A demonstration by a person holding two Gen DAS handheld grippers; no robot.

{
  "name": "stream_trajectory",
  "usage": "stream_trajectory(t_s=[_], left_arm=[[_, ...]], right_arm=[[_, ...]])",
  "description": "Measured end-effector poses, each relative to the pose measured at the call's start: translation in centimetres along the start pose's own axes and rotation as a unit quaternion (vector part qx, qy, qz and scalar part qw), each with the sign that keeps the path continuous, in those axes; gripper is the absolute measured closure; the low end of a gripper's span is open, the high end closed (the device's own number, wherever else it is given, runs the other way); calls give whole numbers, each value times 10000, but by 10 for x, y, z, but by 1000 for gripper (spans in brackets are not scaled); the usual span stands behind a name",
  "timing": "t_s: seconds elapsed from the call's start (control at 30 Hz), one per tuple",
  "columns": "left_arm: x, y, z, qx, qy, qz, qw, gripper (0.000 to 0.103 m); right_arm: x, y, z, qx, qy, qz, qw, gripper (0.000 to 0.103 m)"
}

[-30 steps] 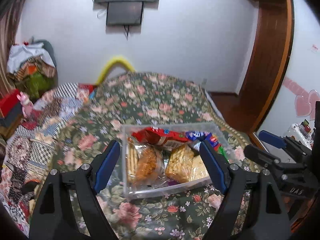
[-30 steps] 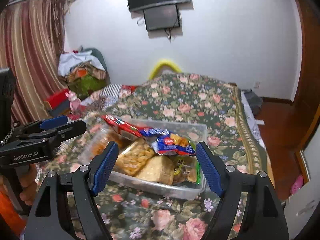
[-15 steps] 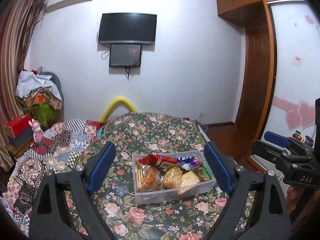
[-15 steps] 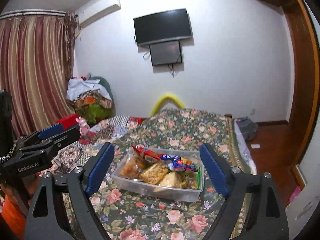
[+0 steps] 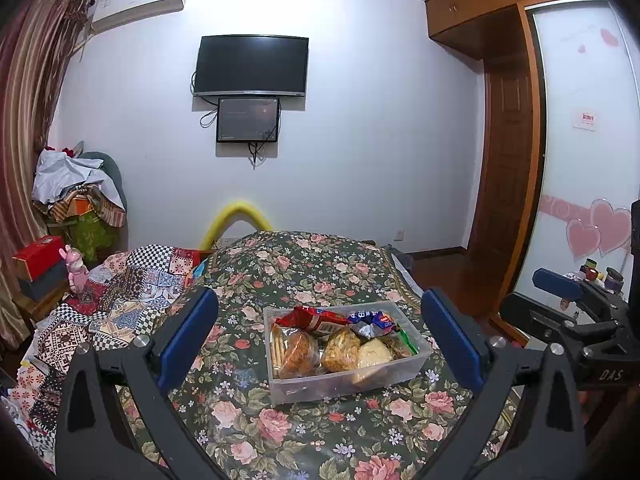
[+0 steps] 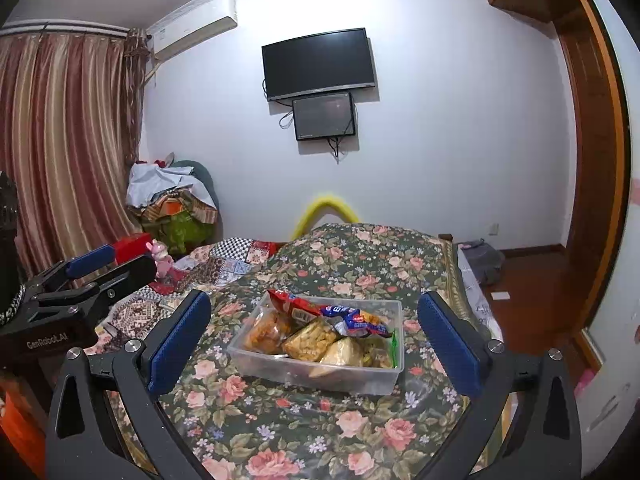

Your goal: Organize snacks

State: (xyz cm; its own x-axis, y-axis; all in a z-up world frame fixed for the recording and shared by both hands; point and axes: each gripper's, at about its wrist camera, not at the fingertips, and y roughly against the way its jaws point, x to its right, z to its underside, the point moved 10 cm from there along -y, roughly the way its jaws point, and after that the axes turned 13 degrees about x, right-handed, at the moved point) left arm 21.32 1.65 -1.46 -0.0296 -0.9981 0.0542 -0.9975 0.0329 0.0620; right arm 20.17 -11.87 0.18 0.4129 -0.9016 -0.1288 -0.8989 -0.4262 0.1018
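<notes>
A bedroom with a floral bedspread lying under a wall-mounted television.
A smaller screen is hanging just below it, an air conditioner is sitting high on the wall, striped curtains are hanging at left, and a patchwork quilt is lying beside the bedspread.

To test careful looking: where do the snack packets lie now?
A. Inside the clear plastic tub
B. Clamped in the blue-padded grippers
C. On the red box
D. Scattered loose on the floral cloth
A: the snack packets sit together inside the clear plastic tub, which rests on the floral cloth.
</notes>
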Motion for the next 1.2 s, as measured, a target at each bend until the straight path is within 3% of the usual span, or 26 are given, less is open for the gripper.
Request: stream_trajectory(t_s=[1.2], left_arm=[[1, -2, 6, -86, 19, 36, 10000, 0]], right_arm=[[6, 2, 5, -44, 14, 143, 9999, 0]])
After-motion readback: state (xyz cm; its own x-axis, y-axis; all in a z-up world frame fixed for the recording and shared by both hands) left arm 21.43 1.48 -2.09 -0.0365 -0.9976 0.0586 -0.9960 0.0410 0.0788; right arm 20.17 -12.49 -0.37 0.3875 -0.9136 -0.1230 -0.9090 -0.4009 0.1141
